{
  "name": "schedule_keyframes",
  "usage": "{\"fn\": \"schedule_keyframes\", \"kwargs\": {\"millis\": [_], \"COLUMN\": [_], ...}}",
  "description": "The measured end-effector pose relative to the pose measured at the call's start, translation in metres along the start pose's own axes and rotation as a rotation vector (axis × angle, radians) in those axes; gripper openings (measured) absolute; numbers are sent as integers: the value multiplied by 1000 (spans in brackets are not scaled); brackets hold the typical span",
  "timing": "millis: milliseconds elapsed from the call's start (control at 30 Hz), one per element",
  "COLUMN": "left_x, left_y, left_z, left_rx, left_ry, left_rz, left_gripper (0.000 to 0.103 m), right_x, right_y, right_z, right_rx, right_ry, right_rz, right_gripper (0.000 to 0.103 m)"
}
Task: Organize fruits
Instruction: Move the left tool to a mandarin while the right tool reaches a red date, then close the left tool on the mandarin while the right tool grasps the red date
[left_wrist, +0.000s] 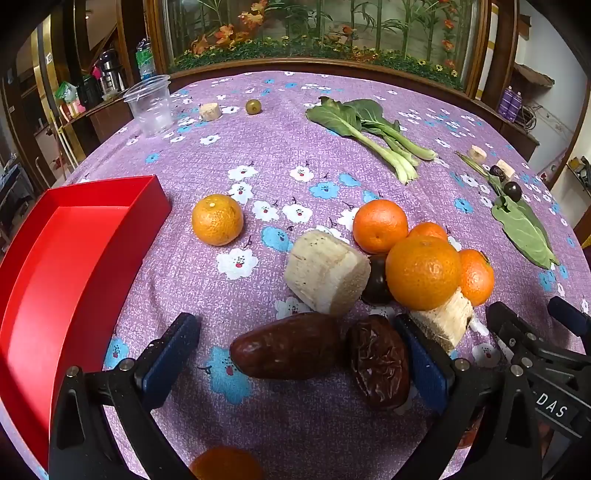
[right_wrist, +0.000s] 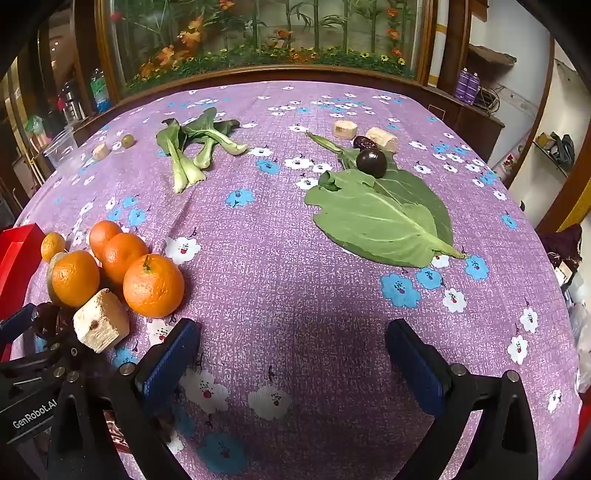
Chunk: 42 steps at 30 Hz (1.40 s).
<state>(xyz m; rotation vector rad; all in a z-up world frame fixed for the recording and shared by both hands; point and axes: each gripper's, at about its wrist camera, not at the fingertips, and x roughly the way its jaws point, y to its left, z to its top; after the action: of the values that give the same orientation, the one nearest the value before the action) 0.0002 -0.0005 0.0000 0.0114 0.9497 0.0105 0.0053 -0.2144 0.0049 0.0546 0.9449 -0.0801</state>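
My left gripper (left_wrist: 299, 356) is open, its blue pads either side of two red dates: a smooth one (left_wrist: 286, 345) and a wrinkled one (left_wrist: 380, 360) that lies against the right pad. Just beyond are a pale cut chunk (left_wrist: 327, 271), a dark round fruit (left_wrist: 376, 280) and several oranges (left_wrist: 423, 273); a lone orange (left_wrist: 217, 219) lies to the left. A red tray (left_wrist: 55, 258) stands at the left. My right gripper (right_wrist: 293, 352) is open and empty over bare cloth; the orange pile (right_wrist: 153, 286) is to its left.
Bok choy (left_wrist: 373, 133) and a big green leaf (right_wrist: 380, 216) with a dark plum (right_wrist: 371, 162) lie further back. A clear plastic cup (left_wrist: 151, 105), a green olive (left_wrist: 253, 106) and small pale chunks (right_wrist: 345, 129) sit near the far edge. Another orange (left_wrist: 225, 463) is under my left gripper.
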Motion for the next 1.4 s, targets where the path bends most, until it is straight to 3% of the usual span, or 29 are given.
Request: {"fn": "schedule_keyframes", "kwargs": {"millis": [567, 700, 767, 833, 867, 900, 1000, 1067, 1167, 1333, 1400], "left_x": [-3, -8, -20, -39, -52, -66, -98, -101, -93, -82, -82], "left_y": [-1, -3, 4, 20, 30, 40, 71, 95, 123, 115, 111], "left_z": [-4, -9, -12, -13, -13, -14, -18, -21, -29, -43, -43], "left_rx": [25, 70, 61, 17, 0, -6, -36, -81, -120, -35, -19], "left_ry": [14, 36, 23, -10, -47, -91, -173, -151, -97, -69, -64], "left_rz": [-41, -70, -112, -182, -198, -192, -178, -189, -208, -176, -197], "left_gripper": [103, 102, 79, 64, 64, 64, 64, 64, 64, 63, 63], "right_x": [0, 0, 1, 0, -6, -16, -49, -63, -64, -61, -55], "right_y": [0, 1, 3, -1, -5, -12, -13, -2, 19, 46, 53], "right_z": [0, 0, 3, 6, 6, 3, -6, -14, -26, -40, -43], "right_rx": [2, -5, -6, 21, 69, 131, 175, 147, 75, -16, -27], "right_ry": [-1, 4, 36, 70, 54, 24, -81, -117, -49, -5, 12], "right_rz": [0, -2, 0, 11, 47, 127, 243, 276, 267, 301, 314], "right_gripper": [103, 103, 103, 97, 90, 90, 90, 96, 96, 88, 87]}}
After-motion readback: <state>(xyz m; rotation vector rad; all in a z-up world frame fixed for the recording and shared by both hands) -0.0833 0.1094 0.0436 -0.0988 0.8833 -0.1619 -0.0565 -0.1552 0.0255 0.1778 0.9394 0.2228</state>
